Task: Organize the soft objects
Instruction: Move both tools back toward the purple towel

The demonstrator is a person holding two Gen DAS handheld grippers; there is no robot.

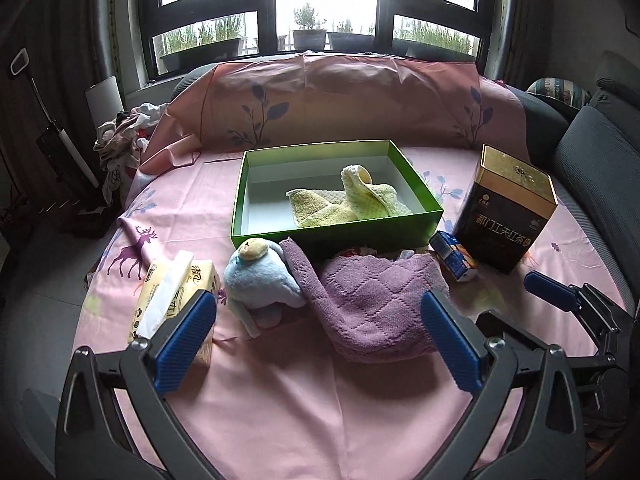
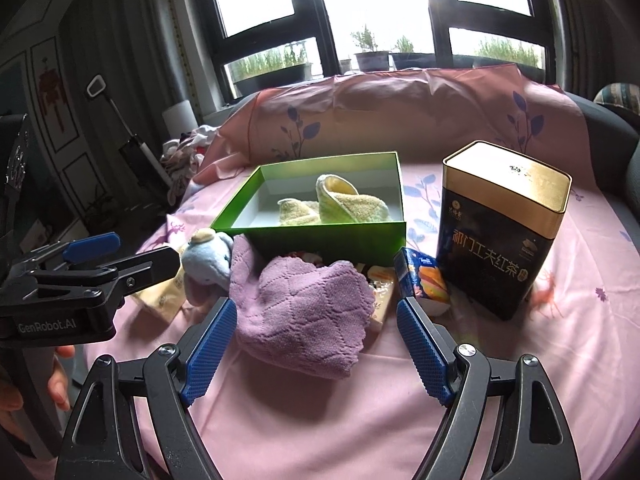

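Observation:
A purple quilted towel point(image 1: 372, 300) point(image 2: 308, 312) lies crumpled on the pink sheet, in front of the green box point(image 1: 240, 200) point(image 2: 320, 236). A yellow towel point(image 1: 352, 200) point(image 2: 340, 200) lies inside the box. Left of the purple towel sits a pale blue plush elephant point(image 1: 260, 276) point(image 2: 210, 260). My left gripper point(image 1: 320, 324) point(image 2: 148, 250) is open and holds nothing, just short of the plush and the towel's near end. My right gripper point(image 2: 316, 324) is also open. The purple towel lies just ahead, between its fingertips, and the pads do not press it. One right finger point(image 1: 552, 290) shows at the right edge.
A tall black and gold tea tin point(image 1: 506, 208) point(image 2: 500, 232) stands right of the box, with a small blue and orange carton point(image 1: 454, 256) point(image 2: 420, 280) at its foot. A yellow tissue pack point(image 1: 172, 292) lies by my left finger. A clothes heap point(image 1: 120, 136) lies off the bed's left edge.

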